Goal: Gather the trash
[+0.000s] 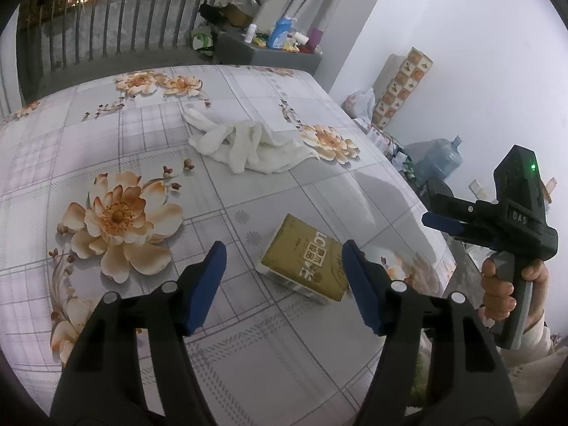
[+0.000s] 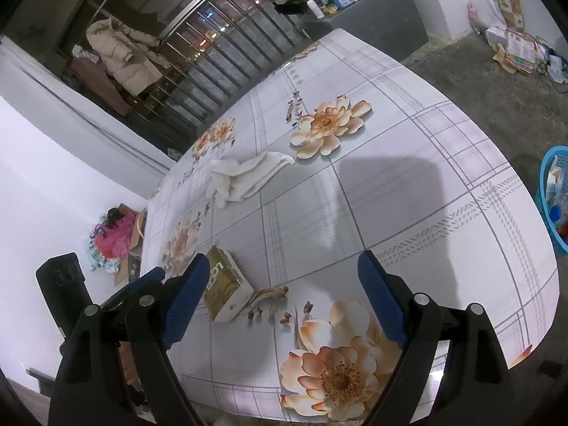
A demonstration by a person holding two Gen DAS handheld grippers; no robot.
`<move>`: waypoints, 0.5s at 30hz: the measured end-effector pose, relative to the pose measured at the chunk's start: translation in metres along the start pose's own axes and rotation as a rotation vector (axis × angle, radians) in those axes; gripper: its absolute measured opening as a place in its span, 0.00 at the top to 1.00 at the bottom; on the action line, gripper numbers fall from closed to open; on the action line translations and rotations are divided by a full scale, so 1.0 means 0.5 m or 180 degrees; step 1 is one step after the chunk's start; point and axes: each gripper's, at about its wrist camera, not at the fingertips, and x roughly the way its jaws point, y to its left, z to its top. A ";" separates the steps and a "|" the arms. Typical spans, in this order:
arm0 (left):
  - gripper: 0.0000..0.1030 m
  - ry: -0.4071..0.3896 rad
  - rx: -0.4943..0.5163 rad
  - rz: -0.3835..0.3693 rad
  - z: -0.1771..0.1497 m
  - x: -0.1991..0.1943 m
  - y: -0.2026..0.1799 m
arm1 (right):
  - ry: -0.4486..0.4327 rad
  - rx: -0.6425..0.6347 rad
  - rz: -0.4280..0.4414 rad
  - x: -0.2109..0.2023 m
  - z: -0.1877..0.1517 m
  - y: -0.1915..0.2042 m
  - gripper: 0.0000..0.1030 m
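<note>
- Your left gripper (image 1: 284, 266) hangs over the near part of the tabletop (image 1: 220, 348), tilted downward, its jaws apart with blue pads on both fingers.
- The gold-wrapped packet (image 1: 305, 259), the nearest piece of trash, lies flat on the tabletop just ahead of that gripper. It sits between the lines of the two jaws, closer to the right-hand pad, and neither pad presses on it.
- Your right gripper (image 2: 284, 287) also points down at the tabletop, jaws wide apart and holding nothing. In its view the packet (image 2: 227, 287) lies just beside the left-hand pad, outside the gap rather than within it.
- In the left wrist view your right hand (image 1: 504, 284) grips the handle of the right gripper off to the right of the packet, past the tabletop's edge, with a green light glowing on the unit's top.
- A large printed orange flower (image 1: 117, 220) on the cloth lies to the left of the packet, flat in the pattern.
- Beyond the packet, well apart from it, a crumpled white cloth (image 1: 248, 142) lies near the middle of the tabletop.
- To the right of the packet, off the tabletop and down on the floor, a blue basket (image 2: 553, 206) holds mixed items.
- Farther than the white cloth, behind the tabletop's far edge, a grey cabinet (image 1: 277, 58) carries a blue bottle (image 1: 278, 32) and other small clutter.
- Metal railing bars (image 1: 106, 28) stand farthest back, with night lights showing behind them.
</note>
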 end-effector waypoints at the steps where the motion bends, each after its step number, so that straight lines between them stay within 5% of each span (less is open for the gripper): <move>1: 0.40 0.0012 -0.0001 -0.0004 0.000 0.002 -0.001 | 0.0000 0.0006 0.0002 0.000 -0.001 -0.002 0.19; 15: 0.46 0.0102 0.0001 -0.0037 -0.005 0.014 -0.011 | 0.0003 0.0033 0.0033 -0.003 -0.005 -0.008 0.19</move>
